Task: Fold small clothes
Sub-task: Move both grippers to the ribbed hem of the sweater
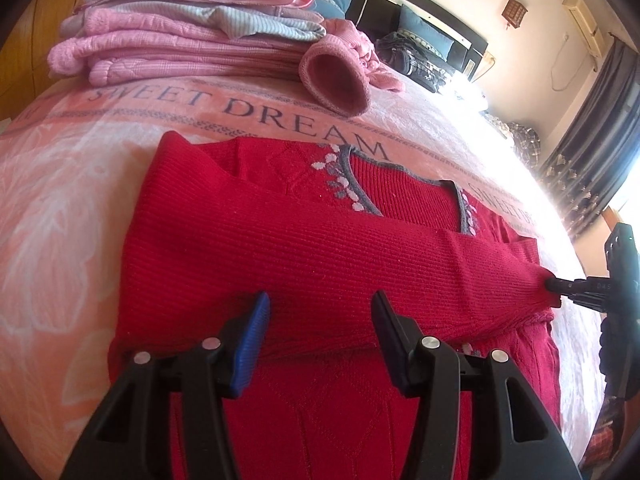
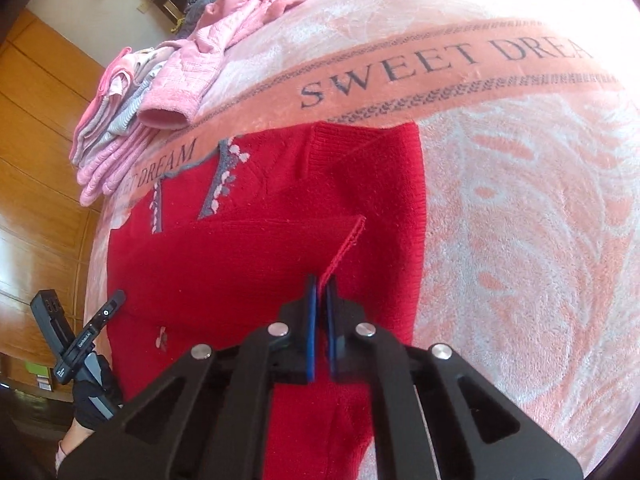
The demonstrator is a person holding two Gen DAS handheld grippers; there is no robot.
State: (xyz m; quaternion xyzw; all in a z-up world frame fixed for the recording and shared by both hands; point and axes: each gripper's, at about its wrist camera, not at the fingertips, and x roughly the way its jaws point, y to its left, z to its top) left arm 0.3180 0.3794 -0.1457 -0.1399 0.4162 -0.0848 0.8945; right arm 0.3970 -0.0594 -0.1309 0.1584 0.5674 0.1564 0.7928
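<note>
A red knit sweater (image 1: pixel 320 240) with a grey-trimmed neckline lies flat on the pink blanket (image 1: pixel 60 200). One sleeve is drawn across its chest towards the right. My left gripper (image 1: pixel 320 316) hovers open just above the sweater's body, with nothing between its fingers. At the right edge of the left wrist view, my right gripper (image 1: pixel 554 285) pinches the sleeve's cuff. In the right wrist view the right gripper (image 2: pixel 322 294) is shut on that red cuff edge (image 2: pixel 348 240), over the sweater (image 2: pixel 240 260). The left gripper (image 2: pixel 108 312) shows at the lower left, held by a gloved hand.
A stack of folded pink and grey clothes (image 1: pixel 180 32) sits at the blanket's far edge, with a loose pink sweater (image 1: pixel 336 76) beside it. Pillows and a dark headboard (image 1: pixel 420 20) lie beyond. Wooden wardrobe doors (image 2: pixel 36 140) stand past the bed's side.
</note>
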